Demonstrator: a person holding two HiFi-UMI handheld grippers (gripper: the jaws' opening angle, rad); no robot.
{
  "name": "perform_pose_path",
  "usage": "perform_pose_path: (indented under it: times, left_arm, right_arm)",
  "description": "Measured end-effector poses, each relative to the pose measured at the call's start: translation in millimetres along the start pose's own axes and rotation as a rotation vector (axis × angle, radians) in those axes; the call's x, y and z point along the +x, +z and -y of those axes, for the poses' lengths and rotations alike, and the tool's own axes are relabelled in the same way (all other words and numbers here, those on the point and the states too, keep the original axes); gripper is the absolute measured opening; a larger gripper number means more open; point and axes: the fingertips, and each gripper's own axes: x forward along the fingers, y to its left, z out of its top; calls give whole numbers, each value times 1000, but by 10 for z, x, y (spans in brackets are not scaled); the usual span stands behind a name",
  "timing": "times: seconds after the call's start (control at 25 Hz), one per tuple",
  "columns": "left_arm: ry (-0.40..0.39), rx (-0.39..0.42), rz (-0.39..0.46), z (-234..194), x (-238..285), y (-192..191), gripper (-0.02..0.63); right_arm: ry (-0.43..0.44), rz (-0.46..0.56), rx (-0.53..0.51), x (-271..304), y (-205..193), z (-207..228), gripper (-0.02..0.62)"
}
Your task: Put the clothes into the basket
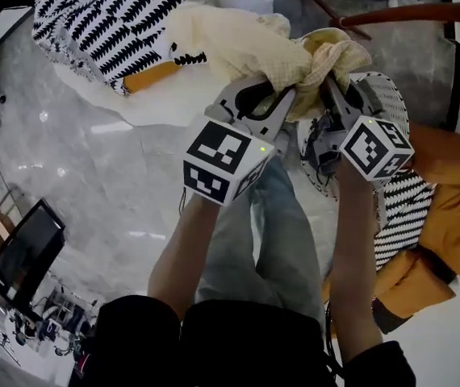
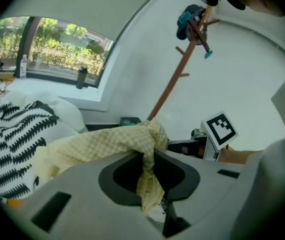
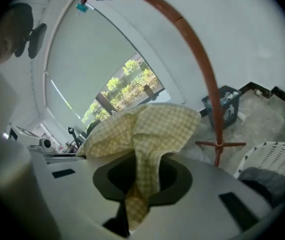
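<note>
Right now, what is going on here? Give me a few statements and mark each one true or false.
1. The left hand-held gripper and the right hand-held gripper are both shut on the pale yellow checked cloth. True.
2. The yellow cloth already lies in the white lattice basket. False: it hangs bunched between the two grippers, not in the basket.
3. A black-and-white patterned garment lies on the white surface ahead of the person. True.
4. The tall coat stand is blue. False: its pole is reddish brown.
</note>
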Motion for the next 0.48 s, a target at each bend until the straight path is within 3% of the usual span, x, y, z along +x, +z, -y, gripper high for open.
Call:
perform_pose_path:
  times: [0.32, 0.48]
  left_arm:
    - [-233, 136, -68, 1485, 562, -74, 58]
    - [-387, 223, -129, 2346, 808, -253, 55]
  right_arm:
    - [-114, 209, 205, -1251, -88, 803, 51]
    - [-197, 351, 308, -2024, -210, 1229, 51]
